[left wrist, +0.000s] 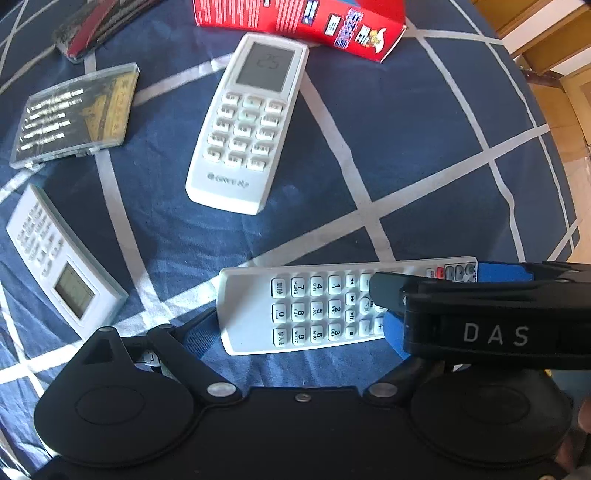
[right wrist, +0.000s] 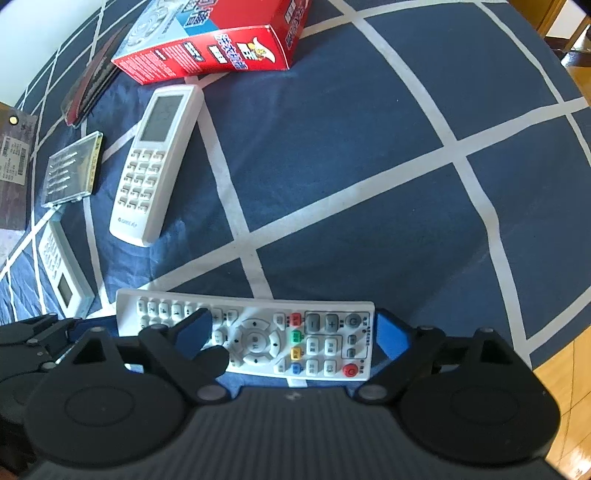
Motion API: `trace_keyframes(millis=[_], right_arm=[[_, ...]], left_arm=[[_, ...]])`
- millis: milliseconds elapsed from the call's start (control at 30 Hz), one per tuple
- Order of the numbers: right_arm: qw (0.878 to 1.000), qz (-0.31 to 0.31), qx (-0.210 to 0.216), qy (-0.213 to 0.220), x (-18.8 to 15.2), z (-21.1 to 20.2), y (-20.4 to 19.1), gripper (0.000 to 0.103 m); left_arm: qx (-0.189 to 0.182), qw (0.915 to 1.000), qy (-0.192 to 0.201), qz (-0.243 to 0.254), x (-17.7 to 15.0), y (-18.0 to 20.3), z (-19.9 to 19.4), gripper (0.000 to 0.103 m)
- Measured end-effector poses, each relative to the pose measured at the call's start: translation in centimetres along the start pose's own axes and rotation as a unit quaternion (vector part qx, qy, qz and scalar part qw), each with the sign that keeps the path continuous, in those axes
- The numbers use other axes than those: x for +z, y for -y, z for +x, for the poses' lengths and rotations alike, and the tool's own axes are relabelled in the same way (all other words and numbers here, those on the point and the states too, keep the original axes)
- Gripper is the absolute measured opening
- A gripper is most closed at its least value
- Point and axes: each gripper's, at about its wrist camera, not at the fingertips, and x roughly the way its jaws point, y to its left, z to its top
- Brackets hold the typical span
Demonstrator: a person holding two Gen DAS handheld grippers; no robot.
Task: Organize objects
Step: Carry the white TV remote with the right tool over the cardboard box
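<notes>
A long white TV remote point(left wrist: 314, 310) point(right wrist: 258, 332) lies crosswise on the blue cloth, right under both grippers. My left gripper point(left wrist: 299, 321) stands wide. Its left blue pad point(left wrist: 201, 330) is by the remote's numbered end and its right pad point(left wrist: 393, 334) is over the remote's middle. My right gripper point(right wrist: 293, 321) point(left wrist: 441, 280) mirrors this. One blue pad point(right wrist: 391, 338) sits beside the end with the red power key, and the other finger point(right wrist: 194, 330) rests above the keys. I cannot tell whether any pad touches the remote. Neither pair of jaws spans its length.
A white air-conditioner remote point(left wrist: 247, 125) point(right wrist: 155, 166) lies further out, with a red box point(left wrist: 306, 22) point(right wrist: 218, 40) beyond it. To the left are a clear plastic case point(left wrist: 74, 114), a white keypad unit with a display point(left wrist: 62, 262) and a dark packet point(left wrist: 92, 26). The table's edge and wooden floor point(right wrist: 565, 387) are at the right.
</notes>
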Motion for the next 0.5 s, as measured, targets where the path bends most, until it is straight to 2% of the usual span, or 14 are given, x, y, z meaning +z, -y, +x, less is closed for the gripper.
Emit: trace_keyframes(millis=[167, 300, 333, 500], right_arm=[[1.000, -0.004, 0.012, 0.016, 0.5, -1.4, -0.8, 0.093], [0.999, -0.019, 0.023, 0.033, 1.0, -1.9, -3.7, 0.093], [0.999, -0.024, 0.024, 0.038, 0.9, -1.2, -5.5, 0.093], [0.996, -0.052, 0.034, 0.060, 1.5, -2.9, -9.5, 0.093]], left_arm=[[0.013, 0.9997, 0.019, -0.001, 0.2, -0.7, -2.0, 0.093], [0.025, 0.9988, 0.042, -0.009, 0.4, -2.0, -4.2, 0.093], [0.027, 0.9983, 0.050, -0.013, 0.4, -2.5, -4.9, 0.093], [0.037, 0.9959, 0.078, -0.030, 0.6, -4.5, -7.6, 0.093]])
